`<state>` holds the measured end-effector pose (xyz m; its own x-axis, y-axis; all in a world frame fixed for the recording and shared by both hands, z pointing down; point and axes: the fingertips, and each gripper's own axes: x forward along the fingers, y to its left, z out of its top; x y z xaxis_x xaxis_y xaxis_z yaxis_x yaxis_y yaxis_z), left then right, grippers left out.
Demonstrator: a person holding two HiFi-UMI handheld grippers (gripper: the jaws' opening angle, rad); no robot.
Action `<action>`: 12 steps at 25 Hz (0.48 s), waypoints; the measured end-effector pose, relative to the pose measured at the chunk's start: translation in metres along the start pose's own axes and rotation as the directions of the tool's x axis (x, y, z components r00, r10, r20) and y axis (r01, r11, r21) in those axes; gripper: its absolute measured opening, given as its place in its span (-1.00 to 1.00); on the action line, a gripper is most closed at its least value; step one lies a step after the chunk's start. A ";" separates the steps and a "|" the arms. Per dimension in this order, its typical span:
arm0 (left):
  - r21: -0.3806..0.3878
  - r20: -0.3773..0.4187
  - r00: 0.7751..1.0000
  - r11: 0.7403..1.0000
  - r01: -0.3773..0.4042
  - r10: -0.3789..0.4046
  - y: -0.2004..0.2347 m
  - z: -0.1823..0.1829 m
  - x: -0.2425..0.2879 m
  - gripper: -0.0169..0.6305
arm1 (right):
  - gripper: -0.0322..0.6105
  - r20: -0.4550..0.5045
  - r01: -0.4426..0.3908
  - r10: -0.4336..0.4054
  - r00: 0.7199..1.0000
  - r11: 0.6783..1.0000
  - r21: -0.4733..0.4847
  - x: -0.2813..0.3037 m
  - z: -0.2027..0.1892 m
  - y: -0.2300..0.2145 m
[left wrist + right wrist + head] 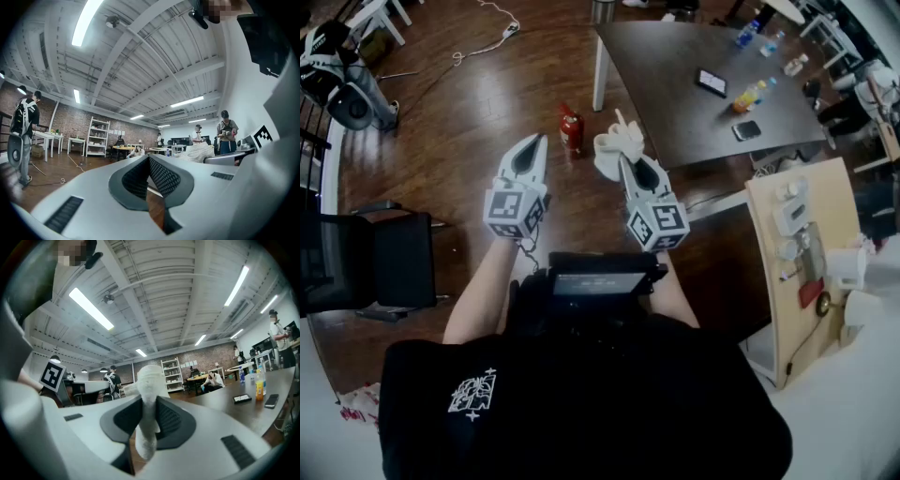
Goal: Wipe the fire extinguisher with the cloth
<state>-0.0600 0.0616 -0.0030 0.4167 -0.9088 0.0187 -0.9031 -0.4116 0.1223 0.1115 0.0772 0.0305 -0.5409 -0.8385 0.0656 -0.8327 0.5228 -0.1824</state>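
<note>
1. The right gripper (pixel 628 165) is clamped on the white cloth (pixel 613 143), which bunches up past its jaws.
2. The left gripper (pixel 535 146) is empty, with its jaws pressed together at the tips.
3. The red fire extinguisher (pixel 571 129) stands upright on the wooden floor (pixel 469 103). It is farther off than both grippers and between them, just left of the dark table (pixel 675 89).

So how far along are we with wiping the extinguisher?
Done: the cloth is clamped in the right gripper. In hand: both grippers are raised; the left gripper is shut and empty. Left: all the wiping, as the fire extinguisher stands on the floor ahead, untouched.
</note>
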 end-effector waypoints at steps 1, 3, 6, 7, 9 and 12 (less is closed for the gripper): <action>0.001 0.001 1.000 1.000 0.000 0.000 0.000 0.000 0.001 -0.94 | -0.61 -0.004 -0.001 0.001 1.000 1.000 0.000 0.001 0.002 0.000; 0.003 0.003 1.000 1.000 0.000 0.000 -0.001 0.001 0.004 -0.94 | -0.61 -0.009 -0.005 0.005 1.000 1.000 -0.002 0.002 0.004 0.000; 0.001 0.001 1.000 1.000 -0.010 0.010 -0.001 -0.001 0.006 -0.94 | -0.61 -0.014 -0.011 0.011 1.000 1.000 0.000 0.002 0.002 -0.003; 0.001 -0.002 1.000 1.000 -0.015 0.015 -0.001 -0.002 0.005 -0.94 | -0.61 -0.015 -0.013 0.013 1.000 1.000 0.003 0.002 0.001 -0.003; 0.003 -0.007 1.000 1.000 -0.022 0.022 0.002 -0.004 0.005 -0.94 | -0.61 -0.017 -0.016 0.017 1.000 1.000 0.008 0.002 0.000 -0.005; -0.001 -0.009 1.000 1.000 -0.028 0.028 0.005 -0.006 0.006 -0.94 | -0.61 -0.021 -0.020 0.020 1.000 1.000 0.008 0.005 -0.005 -0.009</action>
<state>-0.0610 0.0546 0.0035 0.3922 -0.9194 0.0307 -0.9144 -0.3860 0.1223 0.1159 0.0693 0.0369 -0.5595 -0.8247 0.0825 -0.8210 0.5378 -0.1916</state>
